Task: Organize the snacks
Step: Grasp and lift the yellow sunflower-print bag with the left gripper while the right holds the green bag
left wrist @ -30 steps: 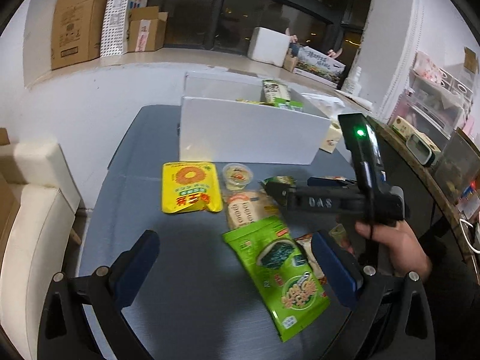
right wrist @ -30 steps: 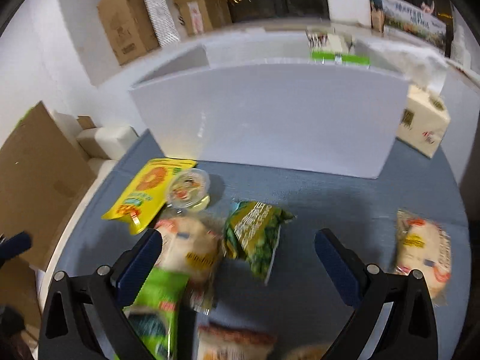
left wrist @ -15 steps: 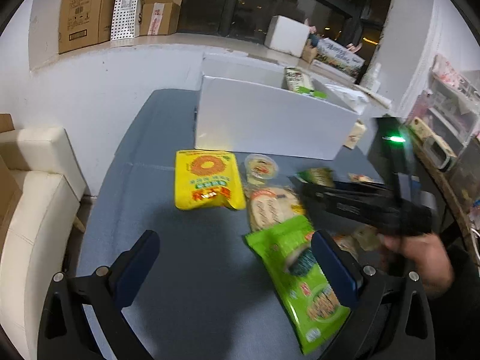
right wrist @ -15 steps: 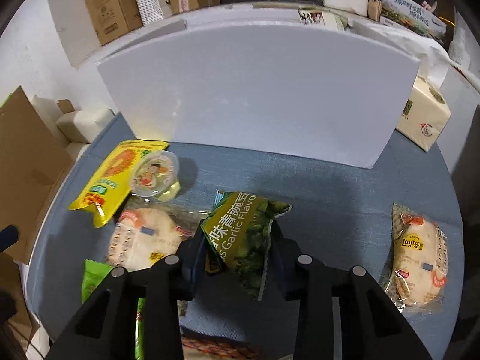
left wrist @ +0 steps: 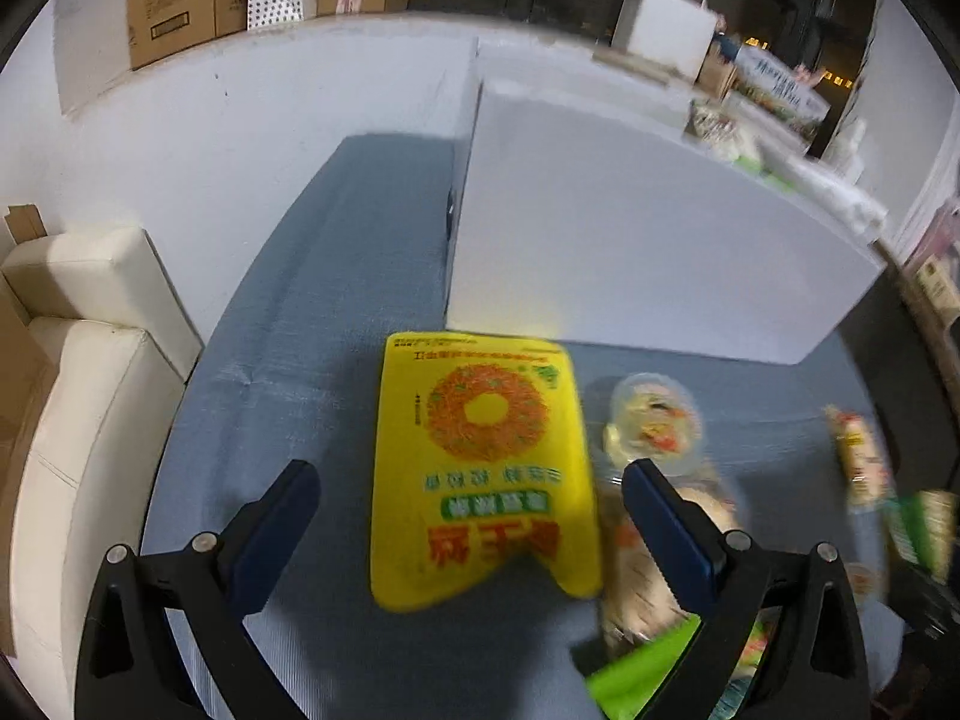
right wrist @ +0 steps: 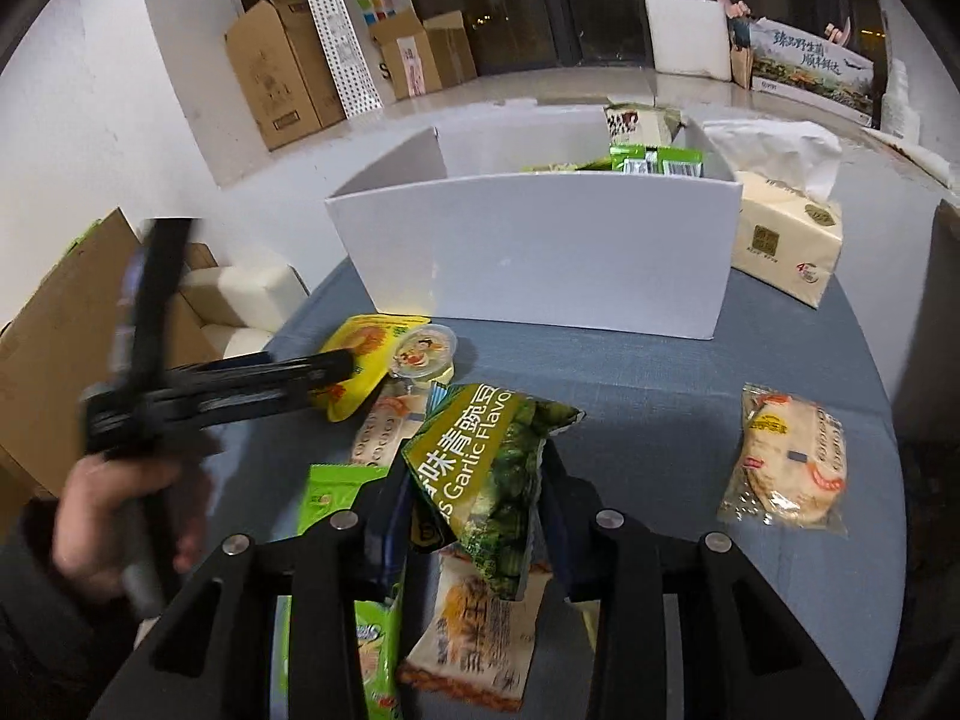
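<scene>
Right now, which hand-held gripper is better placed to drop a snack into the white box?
Right. The right hand-held gripper is shut on the garlic pea bag, facing the white box. The left hand-held gripper is open, straddling the yellow packet, which lies ungrasped.

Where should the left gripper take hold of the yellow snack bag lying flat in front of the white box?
Probably the near bottom edge of the yellow snack bag, approached from the gripper's own side. It lies flat on the blue table, and that edge bows up in the middle. The left gripper is open and straddles the bag; the jelly cup crowds its right edge.
</scene>
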A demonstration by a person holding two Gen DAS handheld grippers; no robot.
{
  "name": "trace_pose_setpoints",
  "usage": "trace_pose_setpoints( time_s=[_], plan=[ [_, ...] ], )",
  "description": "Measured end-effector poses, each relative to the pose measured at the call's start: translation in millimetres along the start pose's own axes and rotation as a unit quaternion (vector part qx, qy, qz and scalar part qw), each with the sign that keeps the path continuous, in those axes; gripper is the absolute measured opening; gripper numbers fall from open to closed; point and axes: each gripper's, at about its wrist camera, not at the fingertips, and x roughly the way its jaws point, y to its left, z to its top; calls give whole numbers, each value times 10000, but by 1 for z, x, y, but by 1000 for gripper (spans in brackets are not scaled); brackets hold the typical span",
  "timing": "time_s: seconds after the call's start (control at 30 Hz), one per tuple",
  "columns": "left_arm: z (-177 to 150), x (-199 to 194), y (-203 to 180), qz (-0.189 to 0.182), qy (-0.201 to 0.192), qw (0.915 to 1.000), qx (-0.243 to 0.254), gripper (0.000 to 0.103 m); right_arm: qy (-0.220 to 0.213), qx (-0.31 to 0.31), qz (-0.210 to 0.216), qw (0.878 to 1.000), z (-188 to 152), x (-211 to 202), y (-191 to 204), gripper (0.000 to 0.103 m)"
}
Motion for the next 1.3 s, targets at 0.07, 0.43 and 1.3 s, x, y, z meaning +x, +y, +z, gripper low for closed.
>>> trace_pose_setpoints(
  time_s=[0.07,0.43,1.3],
  plan=[
    [1,13,-3,93,161,9998,81,102,-34,-34,2,10000,1,0,4,40],
    [2,18,-21,149,10,9975,696,40,-16,0,27,10000,-2,9,3,41],
    [63,-137,-54,-1109,-1543,9745,1192,29,-652,-151,68,9977,87,-8,-7,41]
  ],
)
